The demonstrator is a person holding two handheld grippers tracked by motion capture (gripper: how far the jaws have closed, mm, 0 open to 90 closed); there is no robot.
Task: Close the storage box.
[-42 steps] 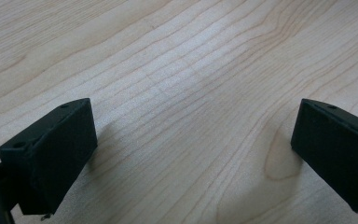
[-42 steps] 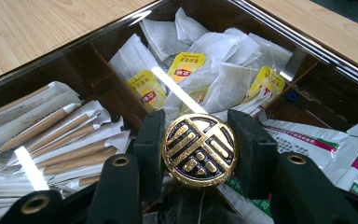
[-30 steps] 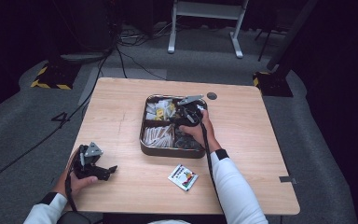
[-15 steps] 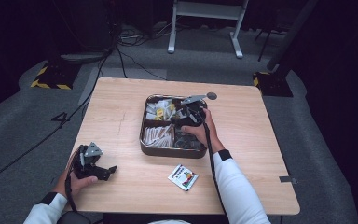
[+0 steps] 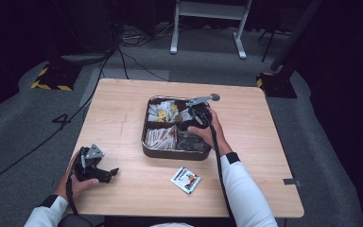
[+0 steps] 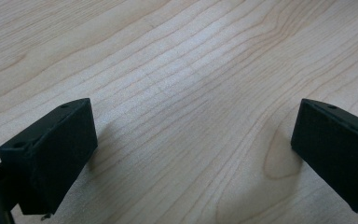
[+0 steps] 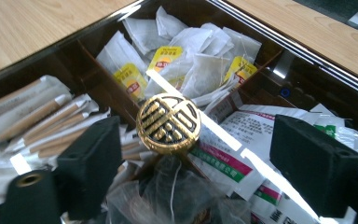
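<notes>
The gold knob (image 7: 168,122) is found at the centre of the tray (image 5: 147,150), where its dividers cross. The right gripper (image 7: 205,163) is held released above it, jaws wide on either side, the knob lying just ahead between them. The left gripper (image 5: 105,173), also released, is rested well away from the tray.

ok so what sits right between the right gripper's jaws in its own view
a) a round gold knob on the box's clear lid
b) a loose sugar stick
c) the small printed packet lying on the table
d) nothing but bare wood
a: in the right gripper view the open right gripper frames a round gold knob above the compartments of the box.
</notes>
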